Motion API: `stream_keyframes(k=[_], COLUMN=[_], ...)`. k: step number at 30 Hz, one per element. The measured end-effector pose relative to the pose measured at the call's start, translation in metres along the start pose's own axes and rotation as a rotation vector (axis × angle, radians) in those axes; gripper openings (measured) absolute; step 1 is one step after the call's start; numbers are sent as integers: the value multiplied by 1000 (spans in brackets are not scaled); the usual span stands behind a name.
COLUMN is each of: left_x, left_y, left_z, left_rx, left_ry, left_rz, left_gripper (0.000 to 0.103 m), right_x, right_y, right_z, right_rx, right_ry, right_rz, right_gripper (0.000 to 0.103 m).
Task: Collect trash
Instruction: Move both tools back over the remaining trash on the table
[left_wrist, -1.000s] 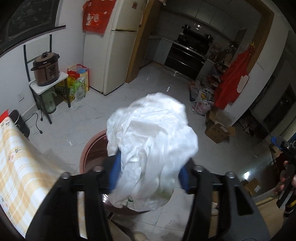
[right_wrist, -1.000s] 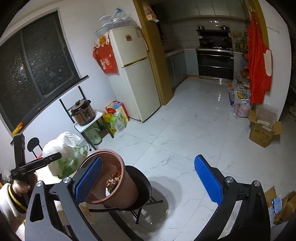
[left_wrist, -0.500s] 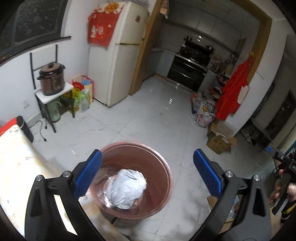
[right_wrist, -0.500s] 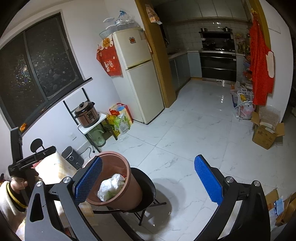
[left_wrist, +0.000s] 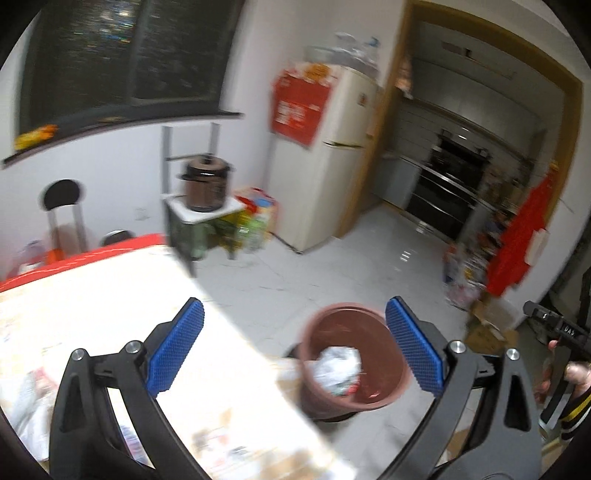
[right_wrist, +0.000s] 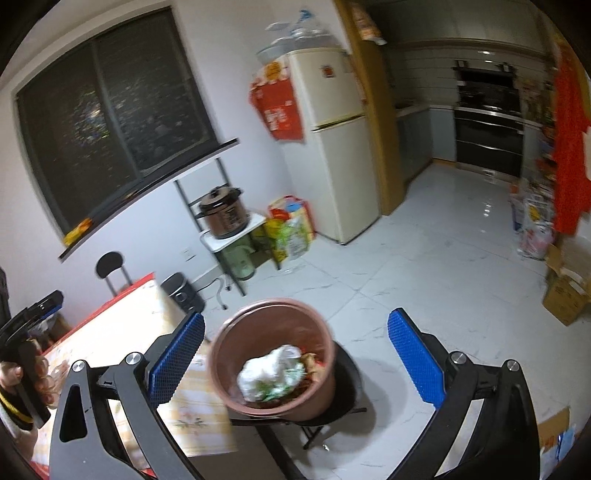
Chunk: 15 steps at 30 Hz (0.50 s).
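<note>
A brown trash bucket (right_wrist: 273, 354) stands on a black stool beside the table; it also shows in the left wrist view (left_wrist: 354, 354). A white plastic bag of trash (right_wrist: 271, 373) lies inside it on other scraps, and shows in the left wrist view too (left_wrist: 340, 365). My left gripper (left_wrist: 293, 347) is open and empty, above the table edge left of the bucket. My right gripper (right_wrist: 295, 358) is open and empty, above and in front of the bucket.
The table (left_wrist: 92, 295) has a pale checked cloth with a red edge; blurred white items (left_wrist: 22, 410) lie at its near left. A rice cooker (right_wrist: 223, 214) sits on a small rack, a fridge (right_wrist: 332, 147) behind. Cardboard boxes (right_wrist: 565, 291) stand at right.
The left gripper opened and dropped the white bag into the bucket, then swung left over the table. The right gripper moved closer to the bucket.
</note>
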<state>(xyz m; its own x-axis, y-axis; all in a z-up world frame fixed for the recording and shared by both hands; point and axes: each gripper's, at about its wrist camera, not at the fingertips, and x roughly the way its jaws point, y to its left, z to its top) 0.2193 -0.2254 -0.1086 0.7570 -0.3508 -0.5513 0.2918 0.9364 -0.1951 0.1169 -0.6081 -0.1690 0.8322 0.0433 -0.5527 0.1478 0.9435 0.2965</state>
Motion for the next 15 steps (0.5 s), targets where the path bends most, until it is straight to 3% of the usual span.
stream_keyframes(k=[7,15], left_x=[-93,-194], left_y=[97,190], left_z=[-21,-64], left_rx=[-148,-238], left_ry=[-61,-80], left_rz=[180,391], left_gripper=[97,97], right_x=[30,61], right_y=[82,193], right_z=[1,-17], right_rx=[-109,-213], right_ry=[29,103], right_rz=[124,259], right_gripper=[98,98])
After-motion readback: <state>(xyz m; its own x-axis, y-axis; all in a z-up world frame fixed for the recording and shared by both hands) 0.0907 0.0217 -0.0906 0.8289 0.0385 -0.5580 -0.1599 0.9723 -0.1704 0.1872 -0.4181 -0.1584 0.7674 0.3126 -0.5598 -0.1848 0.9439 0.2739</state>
